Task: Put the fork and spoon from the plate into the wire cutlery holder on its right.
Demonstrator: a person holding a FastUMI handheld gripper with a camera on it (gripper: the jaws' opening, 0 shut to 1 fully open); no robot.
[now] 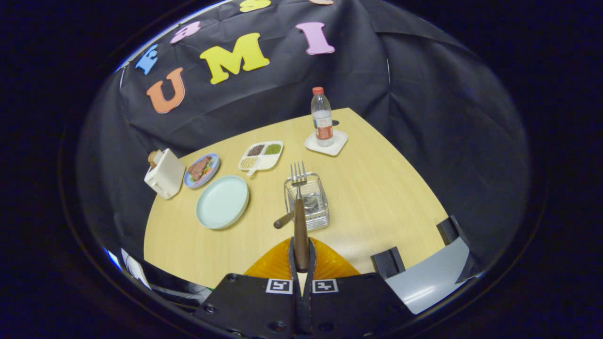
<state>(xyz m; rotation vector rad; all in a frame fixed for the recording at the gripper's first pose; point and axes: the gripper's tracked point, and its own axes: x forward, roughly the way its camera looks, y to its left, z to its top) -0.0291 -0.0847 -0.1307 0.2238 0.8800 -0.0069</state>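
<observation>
Spoon [284,219] mostly hidden: only its brown handle end pokes out left of the fork [300,212], bowl lost inside the holder [307,201]. My hand-held gripper [301,263] is clamped on the fork's wooden handle, tines pointing ahead over the holder. Plate [222,202] sits ahead-left on the worktop [377,197], bare. Beyond it: food dish [201,169], toaster [164,174], divided tray [260,156]. Bottle [322,117] on a coaster [326,142] far ahead. Orange thing [282,263] under my fingers, unclear what.

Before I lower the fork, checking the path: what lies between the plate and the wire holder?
Bare tabletop between the plate and holder, in the gripper view. The gripper holds the fork.
</observation>
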